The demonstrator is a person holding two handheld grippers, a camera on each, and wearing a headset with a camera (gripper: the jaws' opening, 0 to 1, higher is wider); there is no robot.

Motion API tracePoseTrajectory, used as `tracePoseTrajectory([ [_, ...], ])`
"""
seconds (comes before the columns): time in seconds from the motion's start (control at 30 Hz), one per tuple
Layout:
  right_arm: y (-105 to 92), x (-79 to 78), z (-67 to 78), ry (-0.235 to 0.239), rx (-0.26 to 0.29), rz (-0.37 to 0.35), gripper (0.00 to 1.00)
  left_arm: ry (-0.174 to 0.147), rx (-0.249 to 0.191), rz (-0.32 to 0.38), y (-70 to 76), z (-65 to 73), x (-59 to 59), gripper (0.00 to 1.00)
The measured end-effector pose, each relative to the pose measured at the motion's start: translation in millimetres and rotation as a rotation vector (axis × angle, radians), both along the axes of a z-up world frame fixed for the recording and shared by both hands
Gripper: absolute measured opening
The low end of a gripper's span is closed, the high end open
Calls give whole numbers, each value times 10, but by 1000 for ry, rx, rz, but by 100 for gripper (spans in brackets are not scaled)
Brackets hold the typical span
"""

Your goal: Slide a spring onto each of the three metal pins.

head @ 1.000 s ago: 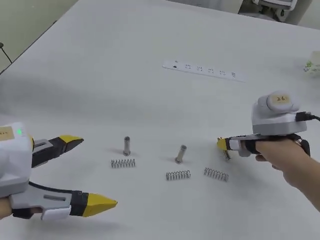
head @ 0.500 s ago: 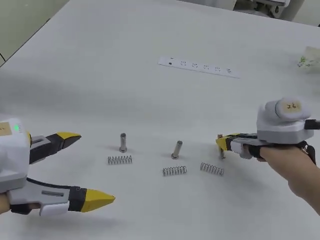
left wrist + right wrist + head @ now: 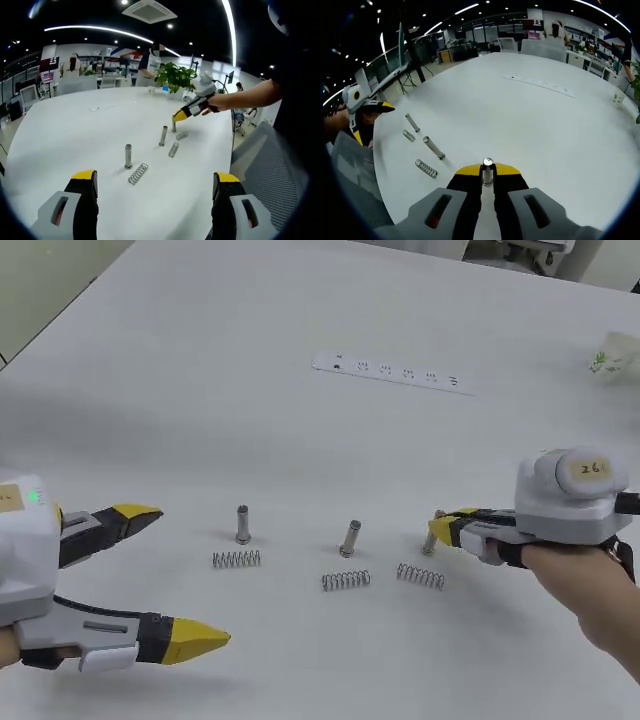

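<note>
Two metal pins (image 3: 242, 524) (image 3: 349, 538) stand upright on the white table (image 3: 300, 440). A spring lies in front of each of them (image 3: 236, 559) (image 3: 345, 580), and a third spring (image 3: 420, 576) lies further right. My right gripper (image 3: 435, 531) is shut on the third pin (image 3: 430, 543), low over the table just behind that spring. In the right gripper view the pin's top (image 3: 487, 163) sticks up between the closed jaws of the right gripper (image 3: 487, 174). My left gripper (image 3: 182, 575) is open and empty, left of the row. The left gripper (image 3: 156, 182) faces the nearest pin (image 3: 128, 156) and spring (image 3: 138, 173).
A white power strip (image 3: 390, 373) lies further back on the table. A small clear object with green on it (image 3: 610, 352) sits at the far right. The table's left edge (image 3: 60, 315) runs diagonally at upper left. Bare tabletop surrounds the pins.
The camera has drifted, shifting the picture. My right gripper has stayed shut on the pin and edged slightly left, closer to the right spring. The left gripper holds still.
</note>
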State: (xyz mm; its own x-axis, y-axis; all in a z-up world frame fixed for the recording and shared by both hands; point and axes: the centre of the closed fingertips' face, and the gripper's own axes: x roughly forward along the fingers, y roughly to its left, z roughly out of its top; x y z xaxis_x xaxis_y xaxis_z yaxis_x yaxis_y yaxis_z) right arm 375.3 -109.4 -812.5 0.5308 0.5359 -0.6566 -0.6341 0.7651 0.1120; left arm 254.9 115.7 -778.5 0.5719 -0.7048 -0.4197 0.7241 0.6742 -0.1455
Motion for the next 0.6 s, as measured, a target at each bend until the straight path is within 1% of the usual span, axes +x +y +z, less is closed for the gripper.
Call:
tracePoseTrajectory([
  [0.33, -23, -77, -6, -22, -40, 24, 5, 3, -2, -5, -26, -11, 1, 93],
  [0.6, -39, -102, -18, -27, -63, 40, 6, 1, -1, -5, -30, -9, -2, 93],
])
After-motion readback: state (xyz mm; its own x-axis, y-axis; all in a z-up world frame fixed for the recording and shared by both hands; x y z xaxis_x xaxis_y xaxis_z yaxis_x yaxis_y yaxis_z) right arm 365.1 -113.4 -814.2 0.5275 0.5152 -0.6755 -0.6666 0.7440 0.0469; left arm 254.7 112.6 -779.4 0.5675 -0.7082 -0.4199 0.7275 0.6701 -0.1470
